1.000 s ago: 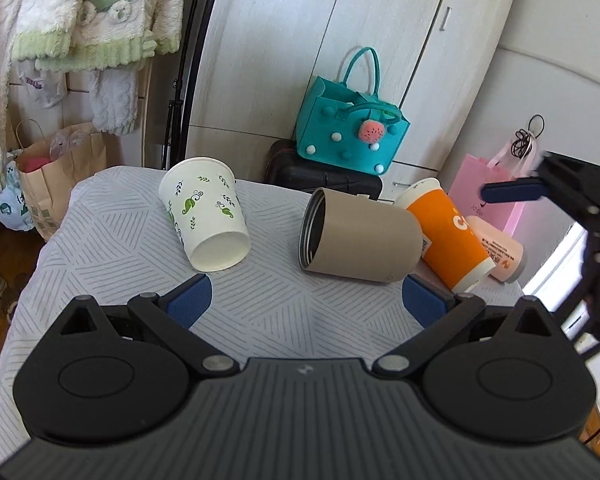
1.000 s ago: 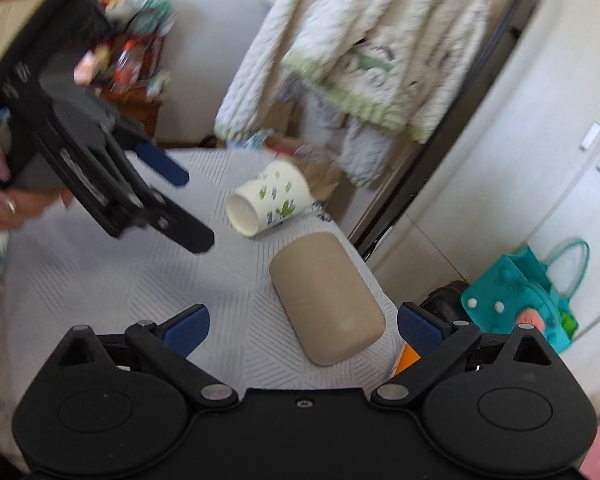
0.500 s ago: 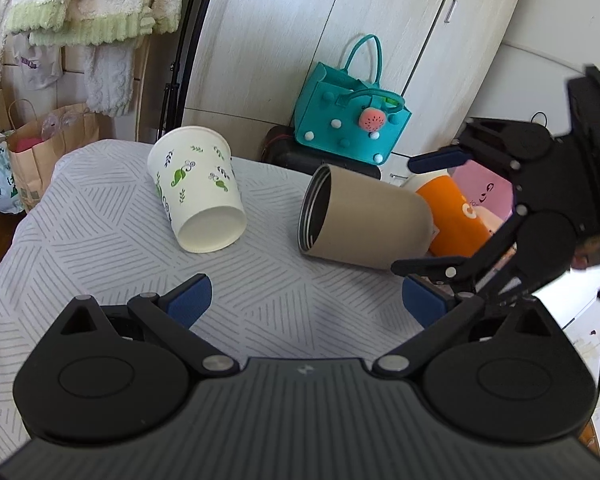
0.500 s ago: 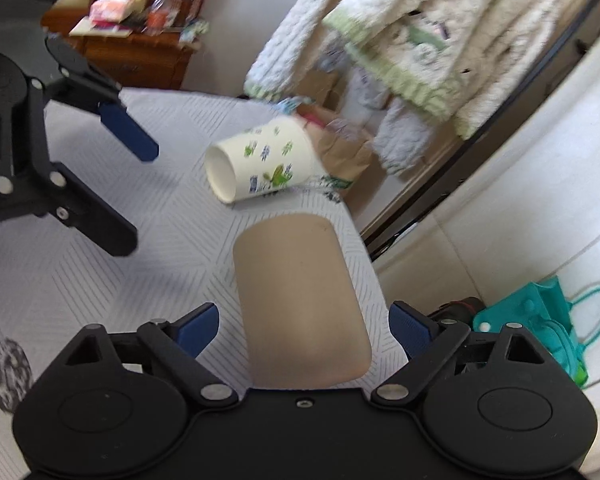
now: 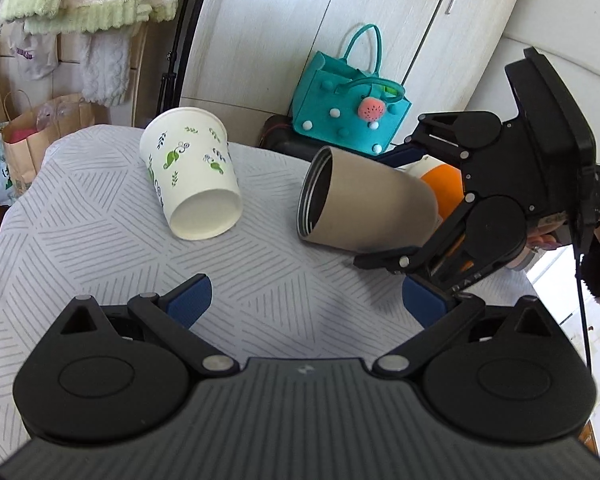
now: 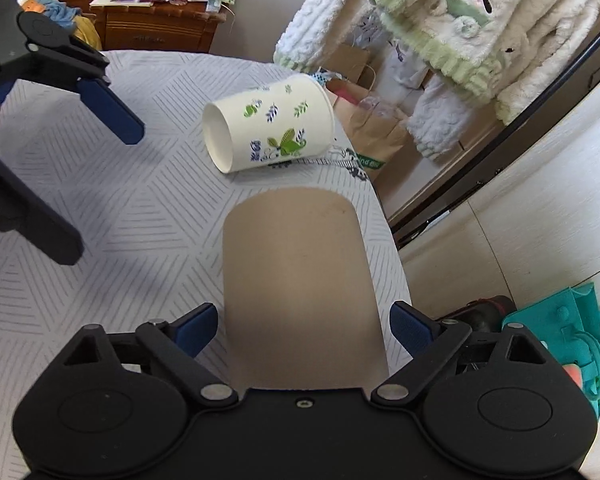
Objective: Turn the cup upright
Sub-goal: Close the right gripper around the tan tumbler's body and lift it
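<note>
A tan cup (image 5: 364,204) lies on its side on the grey patterned tablecloth (image 5: 100,240), mouth to the left. In the right wrist view the tan cup (image 6: 300,280) lies between my right gripper's (image 6: 304,326) open fingers, base end toward the camera, a small gap on each side. My right gripper (image 5: 404,208) also shows in the left wrist view, straddling the cup's base. My left gripper (image 5: 306,300) is open and empty, above the cloth in front of the cups. A white leaf-print paper cup (image 5: 192,184) lies on its side to the left.
An orange cup (image 5: 444,188) lies behind the tan one, partly hidden by my right gripper. The table's far edge (image 6: 380,208) runs just past the cups. A teal bag (image 5: 348,108), paper bags (image 5: 40,132) and hanging fleece clothes (image 6: 440,20) are beyond it.
My right gripper has moved in along the tan cup, so its open fingers now straddle the base end. My left gripper has drawn a little closer to the cups.
</note>
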A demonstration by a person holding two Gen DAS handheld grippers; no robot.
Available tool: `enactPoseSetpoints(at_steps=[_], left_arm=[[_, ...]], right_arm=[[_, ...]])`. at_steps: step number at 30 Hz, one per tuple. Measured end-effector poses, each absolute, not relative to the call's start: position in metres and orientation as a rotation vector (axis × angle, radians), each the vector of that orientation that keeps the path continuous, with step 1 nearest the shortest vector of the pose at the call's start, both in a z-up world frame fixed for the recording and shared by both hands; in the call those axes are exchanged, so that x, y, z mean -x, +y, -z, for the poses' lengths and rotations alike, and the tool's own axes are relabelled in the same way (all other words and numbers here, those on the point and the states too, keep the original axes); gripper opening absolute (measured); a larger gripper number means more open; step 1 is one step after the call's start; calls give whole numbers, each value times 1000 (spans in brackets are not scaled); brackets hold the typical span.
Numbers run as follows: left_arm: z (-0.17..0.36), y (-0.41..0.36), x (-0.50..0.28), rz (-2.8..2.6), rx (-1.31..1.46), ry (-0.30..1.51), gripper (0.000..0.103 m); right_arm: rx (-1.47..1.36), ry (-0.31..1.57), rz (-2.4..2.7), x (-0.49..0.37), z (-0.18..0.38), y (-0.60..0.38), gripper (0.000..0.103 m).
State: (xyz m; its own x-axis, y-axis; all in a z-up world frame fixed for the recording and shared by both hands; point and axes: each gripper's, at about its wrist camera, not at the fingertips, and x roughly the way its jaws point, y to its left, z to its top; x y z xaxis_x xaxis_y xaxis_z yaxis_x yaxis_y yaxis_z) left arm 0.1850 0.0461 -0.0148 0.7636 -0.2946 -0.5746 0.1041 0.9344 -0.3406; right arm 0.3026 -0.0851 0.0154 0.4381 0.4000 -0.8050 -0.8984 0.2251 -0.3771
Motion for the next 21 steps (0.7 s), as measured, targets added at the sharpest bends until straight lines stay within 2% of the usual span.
enactPoseSetpoints(at_steps=[1,7,11,21], left_arm=[[15,46,-185,218,298,669,103],[16,49,-181,218,310,670,103],[15,52,-173,213,321,665,103],[6,61,-148,186,310,669,103]], right_arm=[[943,644,-984,-304,-16,-85,84],[862,710,-937,-306,-19,-84,83],[712,801,-899,-307,-25,-87,83],[629,842,-782,-273,-43,-90,83]])
